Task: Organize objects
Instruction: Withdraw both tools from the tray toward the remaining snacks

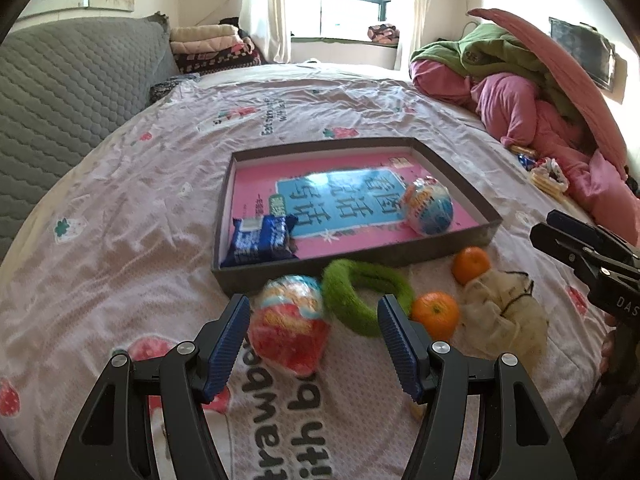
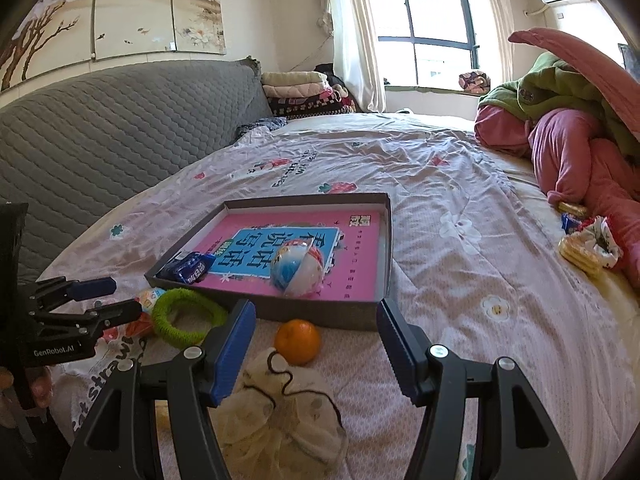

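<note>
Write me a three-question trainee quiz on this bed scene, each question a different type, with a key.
1. True or false: the blue packet lies inside the tray.
2. How many oranges lie on the bed in front of the tray, as the left wrist view shows them?
3. Which thing sits between the open fingers of the left gripper? A) the green ring B) a wrapped ball C) the cloth pouch

Key:
1. True.
2. Two: the far orange and the near orange.
3. B. The right gripper is open too, above the cloth pouch.
</note>
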Motion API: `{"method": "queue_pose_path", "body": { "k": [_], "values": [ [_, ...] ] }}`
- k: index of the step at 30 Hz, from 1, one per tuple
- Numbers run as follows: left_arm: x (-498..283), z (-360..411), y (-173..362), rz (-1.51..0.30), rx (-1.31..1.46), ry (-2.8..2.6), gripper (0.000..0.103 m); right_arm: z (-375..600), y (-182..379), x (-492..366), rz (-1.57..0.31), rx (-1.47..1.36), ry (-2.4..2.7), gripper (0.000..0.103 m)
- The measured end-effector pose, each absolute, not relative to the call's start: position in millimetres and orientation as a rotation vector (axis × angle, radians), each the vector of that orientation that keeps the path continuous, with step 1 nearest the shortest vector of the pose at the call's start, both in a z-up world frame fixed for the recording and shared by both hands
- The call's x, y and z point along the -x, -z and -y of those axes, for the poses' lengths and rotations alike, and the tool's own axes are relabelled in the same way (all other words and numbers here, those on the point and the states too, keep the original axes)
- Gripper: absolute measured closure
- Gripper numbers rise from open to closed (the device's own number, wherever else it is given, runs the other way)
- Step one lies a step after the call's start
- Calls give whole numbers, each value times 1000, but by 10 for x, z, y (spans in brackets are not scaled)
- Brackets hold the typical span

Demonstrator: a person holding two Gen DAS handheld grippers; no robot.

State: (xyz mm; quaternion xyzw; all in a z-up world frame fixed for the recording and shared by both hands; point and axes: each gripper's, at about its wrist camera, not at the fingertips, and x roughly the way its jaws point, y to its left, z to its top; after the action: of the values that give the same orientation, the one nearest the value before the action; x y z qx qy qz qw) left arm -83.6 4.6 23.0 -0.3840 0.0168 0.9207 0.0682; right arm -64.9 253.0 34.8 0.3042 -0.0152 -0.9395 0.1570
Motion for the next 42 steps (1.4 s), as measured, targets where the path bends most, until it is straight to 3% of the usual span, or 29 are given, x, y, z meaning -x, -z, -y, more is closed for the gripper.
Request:
{"method": "queue_pose_path", "body": {
  "k": [42],
  "values": [
    [645, 98, 37, -42, 1291, -2742, 35, -2429, -82, 210, -33, -1008, 2608, 40]
  ]
}}
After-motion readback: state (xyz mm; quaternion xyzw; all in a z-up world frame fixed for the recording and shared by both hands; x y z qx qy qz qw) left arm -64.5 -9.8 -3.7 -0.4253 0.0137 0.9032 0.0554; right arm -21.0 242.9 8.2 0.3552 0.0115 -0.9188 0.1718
